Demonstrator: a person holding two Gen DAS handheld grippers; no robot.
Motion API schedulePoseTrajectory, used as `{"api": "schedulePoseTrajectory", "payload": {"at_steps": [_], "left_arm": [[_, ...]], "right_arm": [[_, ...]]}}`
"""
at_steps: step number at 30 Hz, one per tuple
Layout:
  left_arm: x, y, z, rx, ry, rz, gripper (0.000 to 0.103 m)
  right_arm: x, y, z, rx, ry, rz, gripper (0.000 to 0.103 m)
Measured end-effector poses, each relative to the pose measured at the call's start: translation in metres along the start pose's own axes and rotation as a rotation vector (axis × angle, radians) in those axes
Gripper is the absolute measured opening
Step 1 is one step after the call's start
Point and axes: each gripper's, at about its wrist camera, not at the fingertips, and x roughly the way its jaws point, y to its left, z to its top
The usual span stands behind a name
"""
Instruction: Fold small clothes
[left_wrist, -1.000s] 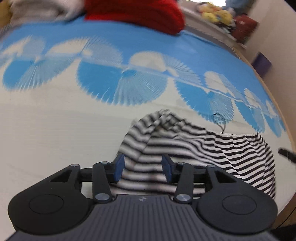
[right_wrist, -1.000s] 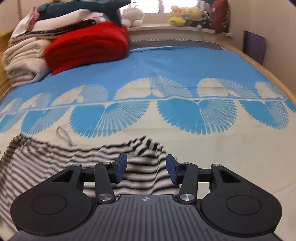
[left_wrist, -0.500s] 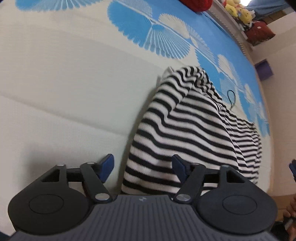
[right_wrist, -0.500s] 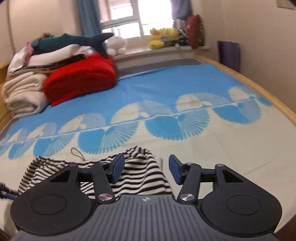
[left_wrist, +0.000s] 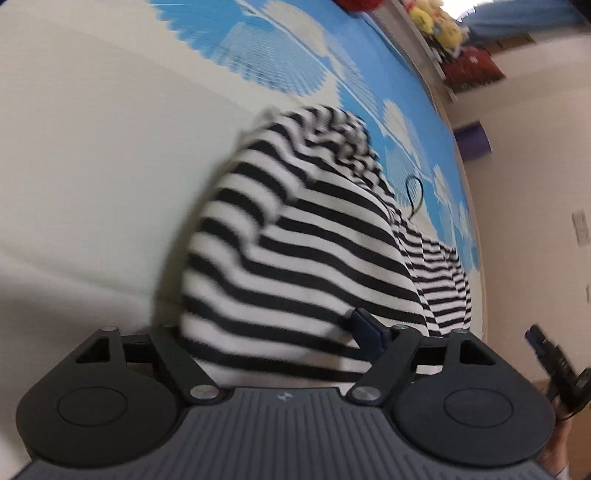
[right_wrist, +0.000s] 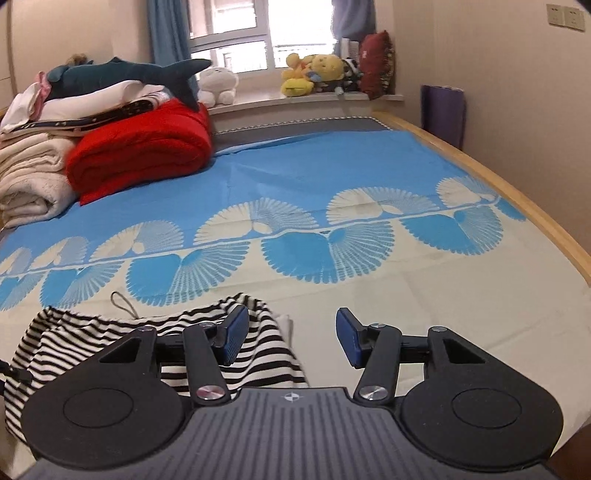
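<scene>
Closing over a bunched end of the striped garment (left_wrist: 295, 258), the left gripper (left_wrist: 273, 332) points steeply down at the bed; its right blue pad (left_wrist: 367, 332) shows against the knit, while the left pad is hidden under the cloth, so whether the pads already press on the fabric cannot be told. The black-and-white stripes fill the gap between the jaws and rise away from the tool in a rumpled hump, blurred in this view. A thin dark cord loop (left_wrist: 413, 195) lies at the garment's far edge. Beyond it spreads the cream part of the bed sheet (left_wrist: 92, 147), then its blue fan pattern. At the right edge of the left wrist view the right gripper appears as a small dark shape with a blue tip. In its own view the right gripper (right_wrist: 291, 338) stands partly open with nothing between its pads; the left pad (right_wrist: 234, 334) sits over the garment's edge, the right pad over bare sheet. The garment lies at the lower left, near the front of the bed. Farther back rest a folded red blanket (right_wrist: 144, 147), a stack of pale linens (right_wrist: 33, 173) topped by a plush shark (right_wrist: 122, 74), and soft toys (right_wrist: 317, 74) on the window sill.
</scene>
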Motion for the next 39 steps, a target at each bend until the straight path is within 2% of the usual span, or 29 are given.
{"api": "schedulePoseTrajectory", "payload": {"at_steps": [1, 3, 4, 8, 10, 15, 17, 21, 23, 25, 26, 27, 28, 30, 35, 39], "left_arm": [[0.005, -0.004, 0.000, 0.017, 0.009, 0.012, 0.047], [0.011, -0.005, 0.002, 0.014, 0.024, 0.038, 0.025], [0.010, -0.004, 0.002, -0.003, 0.028, 0.026, 0.020], [-0.007, -0.017, 0.002, 0.074, -0.011, 0.010, 0.016], [-0.020, -0.018, -0.001, 0.078, -0.038, 0.015, 0.013], [-0.064, -0.015, -0.003, 0.008, -0.115, 0.088, 0.010], [-0.086, -0.020, -0.006, 0.018, -0.159, 0.134, 0.010], [-0.109, -0.036, -0.009, 0.045, -0.206, 0.158, 0.010], [-0.101, -0.041, -0.009, 0.054, -0.189, 0.192, 0.013], [-0.092, -0.037, -0.005, 0.047, -0.160, 0.235, 0.025], [-0.085, -0.036, -0.002, 0.042, -0.140, 0.243, 0.034], [-0.082, -0.032, 0.000, 0.026, -0.124, 0.246, 0.055], [-0.079, -0.029, 0.002, 0.011, -0.120, 0.246, 0.067], [-0.075, -0.017, 0.005, 0.000, -0.109, 0.250, 0.072], [-0.052, 0.019, 0.005, -0.062, -0.059, 0.242, 0.072], [-0.036, 0.013, 0.011, 0.041, -0.054, 0.183, 0.076]], "right_arm": [[0.000, -0.003, 0.000, 0.010, 0.002, -0.007, 0.054], [0.000, -0.006, 0.001, 0.030, 0.004, -0.014, 0.054], [0.000, -0.007, 0.001, 0.038, 0.005, -0.018, 0.054], [0.002, -0.004, 0.002, 0.059, 0.013, -0.020, 0.054], [0.003, 0.001, 0.003, 0.070, 0.012, -0.010, 0.054], [0.004, 0.021, 0.003, 0.083, 0.008, 0.026, 0.054], [0.005, 0.029, 0.002, 0.078, 0.010, 0.043, 0.054], [0.003, 0.040, 0.002, 0.046, 0.006, 0.072, 0.054], [0.002, 0.041, 0.001, 0.032, 0.007, 0.080, 0.054], [0.002, 0.040, 0.002, 0.025, 0.006, 0.083, 0.054], [0.001, 0.039, 0.002, 0.022, 0.004, 0.081, 0.054], [0.000, 0.037, 0.001, 0.019, 0.002, 0.077, 0.054], [-0.001, 0.036, 0.000, 0.018, 0.003, 0.074, 0.054], [-0.002, 0.031, -0.002, 0.017, 0.010, 0.069, 0.054], [-0.004, 0.019, -0.006, -0.017, 0.016, 0.055, 0.054], [0.001, 0.009, -0.007, -0.039, 0.031, 0.033, 0.054]]}}
